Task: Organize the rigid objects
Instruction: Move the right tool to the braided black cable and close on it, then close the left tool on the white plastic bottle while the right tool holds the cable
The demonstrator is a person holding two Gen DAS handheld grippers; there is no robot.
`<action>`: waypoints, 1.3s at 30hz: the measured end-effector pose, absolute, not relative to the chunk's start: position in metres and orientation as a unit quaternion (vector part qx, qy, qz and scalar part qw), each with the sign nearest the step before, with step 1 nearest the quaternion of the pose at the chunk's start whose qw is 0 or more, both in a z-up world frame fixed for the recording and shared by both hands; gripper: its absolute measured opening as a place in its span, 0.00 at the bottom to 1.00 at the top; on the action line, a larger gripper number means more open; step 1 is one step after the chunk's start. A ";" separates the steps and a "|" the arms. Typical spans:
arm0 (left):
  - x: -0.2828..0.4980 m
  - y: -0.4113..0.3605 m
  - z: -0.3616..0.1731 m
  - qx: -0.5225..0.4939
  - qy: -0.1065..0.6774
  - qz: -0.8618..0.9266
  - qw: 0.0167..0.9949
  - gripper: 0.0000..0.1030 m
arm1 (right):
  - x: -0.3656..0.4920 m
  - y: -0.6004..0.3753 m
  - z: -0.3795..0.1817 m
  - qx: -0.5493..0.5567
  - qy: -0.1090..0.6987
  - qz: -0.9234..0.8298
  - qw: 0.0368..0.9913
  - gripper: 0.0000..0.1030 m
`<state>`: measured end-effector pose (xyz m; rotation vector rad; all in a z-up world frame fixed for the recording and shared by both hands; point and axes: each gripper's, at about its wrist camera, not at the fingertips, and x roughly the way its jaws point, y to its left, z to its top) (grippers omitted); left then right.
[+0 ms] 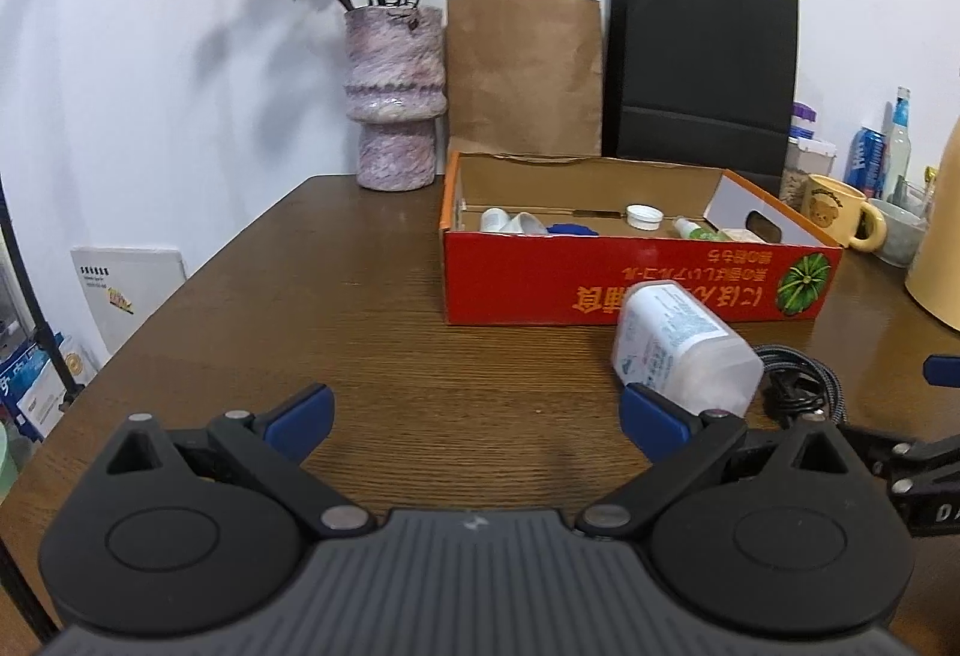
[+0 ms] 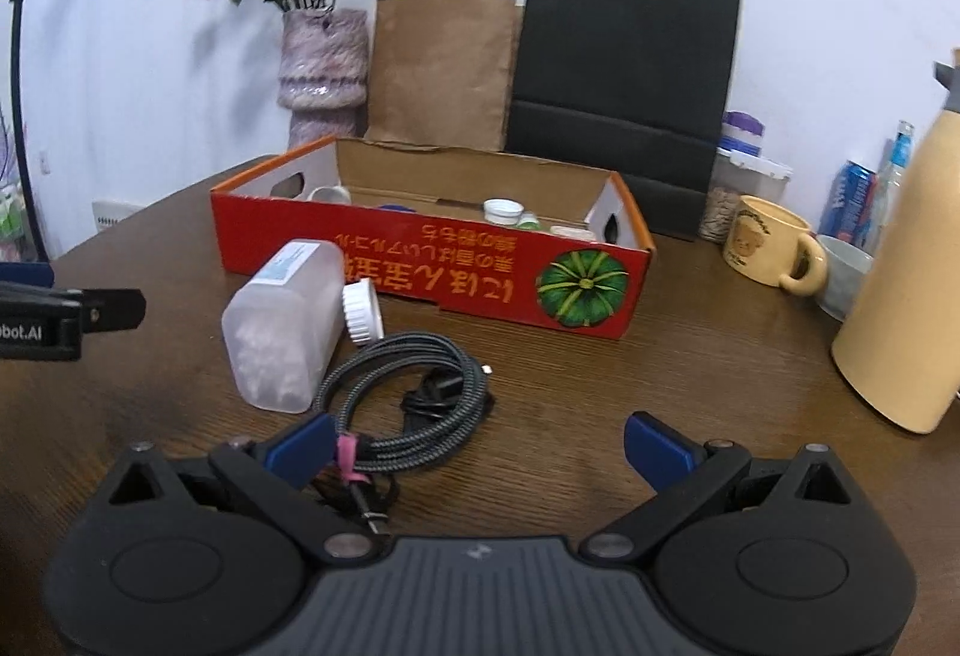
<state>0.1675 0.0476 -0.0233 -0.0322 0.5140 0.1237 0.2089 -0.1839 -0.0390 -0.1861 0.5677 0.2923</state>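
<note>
Two grippers gape wide, empty — left gripper and right gripper at lower frame. Mid-frame, a translucent white-capped plastic bottle lies beside a coiled grey braided cable — before the open red cardboard box.

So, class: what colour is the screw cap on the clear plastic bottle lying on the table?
White screw cap, clearest in the right wrist view.

Plain white wall, dark wood-grain table, black metal shelving rack at left
</note>
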 end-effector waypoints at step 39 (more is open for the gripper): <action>0.173 0.060 -0.029 -0.025 0.269 0.078 0.960 1.00 | 0.227 -0.151 -0.062 -0.120 0.265 0.192 0.937 0.84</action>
